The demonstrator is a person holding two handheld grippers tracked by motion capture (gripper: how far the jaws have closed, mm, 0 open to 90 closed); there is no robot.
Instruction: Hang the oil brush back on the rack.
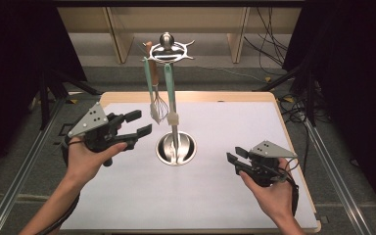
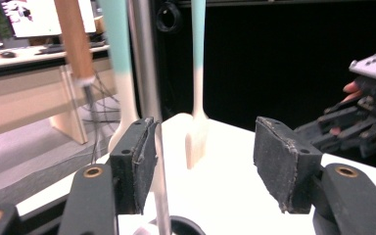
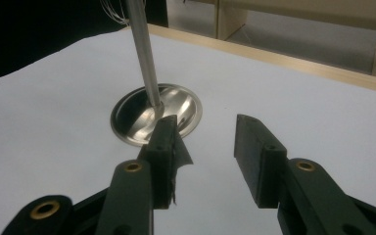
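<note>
Utensils hang from the rack (image 1: 169, 49): a whisk (image 1: 157, 108) and a spatula (image 1: 171, 98) with mint handles, dangling beside the steel pole (image 1: 175, 137) over its round base (image 1: 162, 149) at the middle of the table (image 1: 127, 196). The left gripper (image 1: 138, 123) sits just left of them, jaws apart and empty; in its own view the spatula (image 2: 196, 132) hangs between the pads but beyond them. The right gripper (image 1: 235, 159), jaws also apart and empty, rests low to the right, well clear. My advice: back the left gripper away level, avoiding the whisk wires, so nothing swings off its hook.
</note>
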